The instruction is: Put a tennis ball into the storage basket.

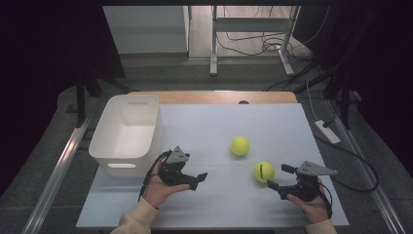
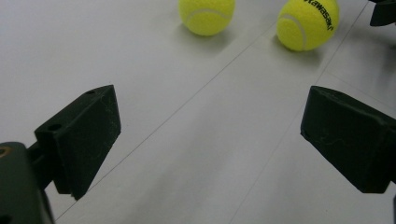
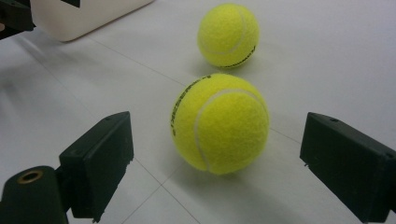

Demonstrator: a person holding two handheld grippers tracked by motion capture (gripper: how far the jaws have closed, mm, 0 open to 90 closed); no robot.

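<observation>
Landmark = white plastic bin, standing at the left edge of the white tabletop.

Right gripper: jaws spread wide, nothing between the pads yet. In the right gripper view the near tennis ball sits just ahead of the jaw tips, roughly centred in the gap, not touching either pad; black lettering runs along its left side. From the high view this ball lies well to the right of the bin, nearer the person than the bin's front wall, w/ the gripper just beside it on the far-from-bin side.

2nd tennis ball rests on the tabletop btwn the bin and the near ball, a bit farther from the person; the balls are close but apart. In the right gripper view it sits behind the near one, w/ the bin corner at upper left.

Left gripper: jaws also wide, holding nothing, held in the person's left hand just off the bin's front right corner, pointing away from the bin toward the balls. In the left gripper view both balls lie well ahead of its jaws.
</observation>
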